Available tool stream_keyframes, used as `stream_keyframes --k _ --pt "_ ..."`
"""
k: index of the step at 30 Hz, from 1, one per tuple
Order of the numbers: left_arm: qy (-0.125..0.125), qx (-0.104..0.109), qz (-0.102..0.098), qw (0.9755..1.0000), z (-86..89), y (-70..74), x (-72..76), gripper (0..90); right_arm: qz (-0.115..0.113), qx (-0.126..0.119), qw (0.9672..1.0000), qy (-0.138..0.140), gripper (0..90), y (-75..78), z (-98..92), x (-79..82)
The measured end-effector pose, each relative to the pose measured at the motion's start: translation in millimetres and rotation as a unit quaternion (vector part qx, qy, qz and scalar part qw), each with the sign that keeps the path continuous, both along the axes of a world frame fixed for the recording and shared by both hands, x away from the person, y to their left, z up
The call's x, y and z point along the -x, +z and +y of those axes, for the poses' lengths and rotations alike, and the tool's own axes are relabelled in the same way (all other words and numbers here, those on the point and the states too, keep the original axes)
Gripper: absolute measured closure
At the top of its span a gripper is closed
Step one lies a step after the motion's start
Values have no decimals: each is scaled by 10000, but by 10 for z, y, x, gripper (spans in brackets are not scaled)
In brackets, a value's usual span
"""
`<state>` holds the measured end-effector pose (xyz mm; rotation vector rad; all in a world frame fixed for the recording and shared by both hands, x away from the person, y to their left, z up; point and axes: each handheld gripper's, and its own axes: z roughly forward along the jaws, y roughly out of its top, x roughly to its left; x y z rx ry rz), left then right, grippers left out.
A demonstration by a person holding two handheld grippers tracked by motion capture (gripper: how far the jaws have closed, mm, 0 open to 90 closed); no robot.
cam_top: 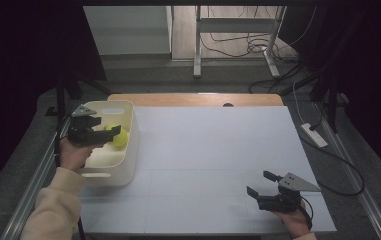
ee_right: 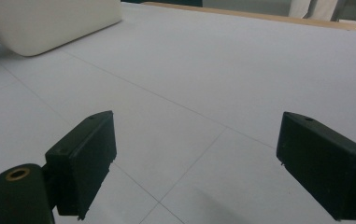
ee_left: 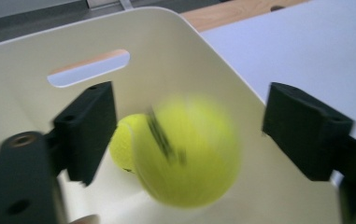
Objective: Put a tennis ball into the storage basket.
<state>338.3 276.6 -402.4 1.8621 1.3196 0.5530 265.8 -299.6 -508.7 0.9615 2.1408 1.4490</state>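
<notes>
Dropping between the left gripper's [ee_left: 189, 135] parted jaws, a tennis ball [ee_left: 187, 149] joins another [ee_left: 122, 142] in the cream bin [ee_left: 175, 46] below; right gripper [ee_right: 199, 168] wide, empty.

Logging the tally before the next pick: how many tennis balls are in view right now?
2. One blurred tennis ball sits between the open jaws of the left claw, untouched, inside the cream bin. A second ball lies behind it on the bin floor. More may be hidden.

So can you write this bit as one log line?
left tongs: open | blurred yellow tennis ball: dropping into cream plastic bin | right tongs: open
</notes>
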Motion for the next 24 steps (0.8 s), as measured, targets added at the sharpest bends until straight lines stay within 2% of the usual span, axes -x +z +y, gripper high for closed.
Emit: stream_keyframes --k 5,8,10,11,17,24 --pt "-93 250 -202 9994 -6 47 58 90 -2 7 10000 3 120 -1 -1 -1" --pt "-247 392 -346 9983 -29 73 102 80 0 12 10000 0 120 -2 -2 -2" --pt "-286 435 -374 9979 -36 80 110 80 -2 10 10000 1 120 -3 -4 -2" --pt "-349 504 -431 9972 -53 93 128 80 12 16 10000 2 120 -3 -7 -3" --pt "-700 599 -668 9935 -168 156 217 89 2 17 10000 0 120 -4 -4 -2" --pt "-1020 681 -755 9896 -321 193 312 90 3 22 10000 -13 120 -3 -1 3"
